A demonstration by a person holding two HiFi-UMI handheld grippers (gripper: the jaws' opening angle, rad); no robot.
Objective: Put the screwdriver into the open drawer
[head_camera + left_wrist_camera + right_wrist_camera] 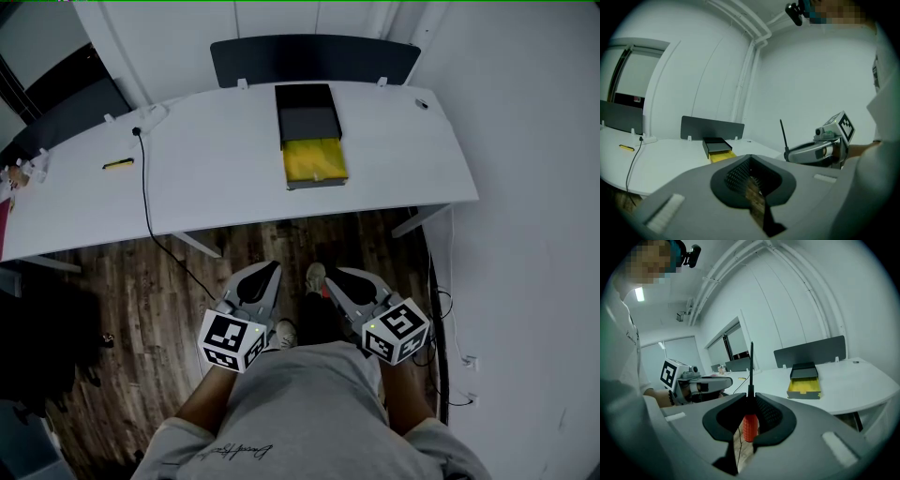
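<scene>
Right gripper [751, 404]: fingers clamped on the red handle of the screwdriver [749, 427], thin black shaft sticking up past the fingertips. Left gripper [751, 159]: fingers together, nothing between them, only floor shows through the slit. Both grippers are held low at the person's body over the wood floor, well short of the yellow open drawer [315, 159], which sits pulled out toward the person from a black box [307, 112] on the white counter [225, 183]. Step in hand, as I judge it: carry the tool to the drawer; nothing placed yet. To do it well: step up to the counter edge in front of the drawer, keep the grip firm on the handle, and tip the gripper so the shaft lies flat along the drawer's length, not pointing down into it. Lower until the tool is near the yellow floor, inside the walls and forward of the black box, then part the fingers. A black cable [145, 187] and a small yellow item [118, 164] lie well left of the drawer, out of the way. The left gripper could steady the box if it slides.
</scene>
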